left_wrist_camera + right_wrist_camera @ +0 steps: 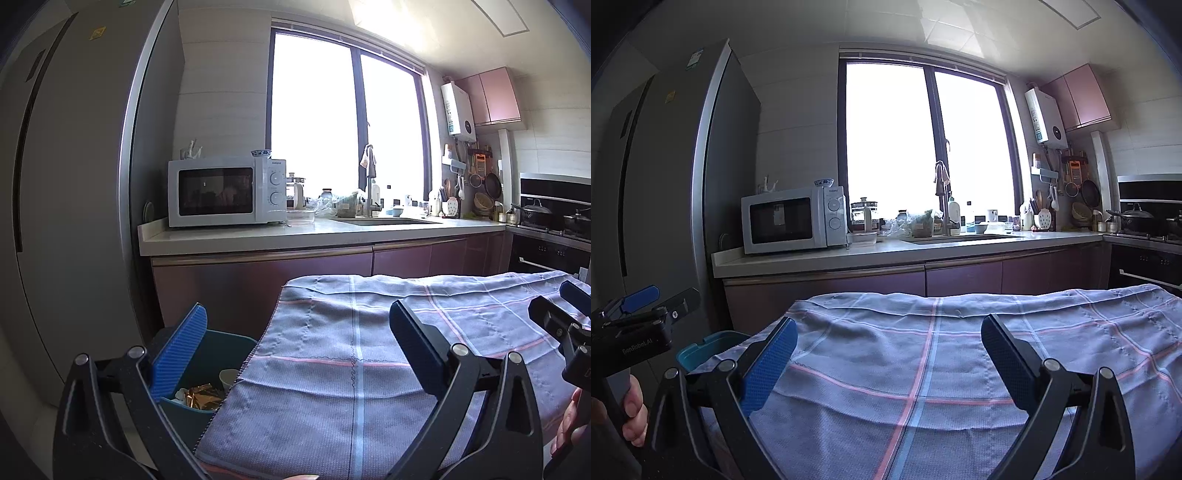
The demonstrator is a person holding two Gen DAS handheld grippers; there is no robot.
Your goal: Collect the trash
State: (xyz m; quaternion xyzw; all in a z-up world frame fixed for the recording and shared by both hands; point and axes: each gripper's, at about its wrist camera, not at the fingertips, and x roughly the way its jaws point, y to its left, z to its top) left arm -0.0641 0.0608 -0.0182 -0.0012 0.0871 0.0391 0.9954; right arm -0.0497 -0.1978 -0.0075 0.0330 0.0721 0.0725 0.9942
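Both tongs stand apart and empty over the grey checked cloth-covered table (332,350). The teal plastic bin (192,410), holding gold crumpled foil (201,395), sits below the left tongs (291,339), well left of the right tongs (886,354).

A cloth-covered table (332,350) stands near, with a trash bin (192,373) just beside its left edge holding a cup (228,377) and wrappers (201,396). Beyond, a counter (258,236) carries a microwave (225,192) left of the sink (388,221); a refrigerator (74,184) stands far left.
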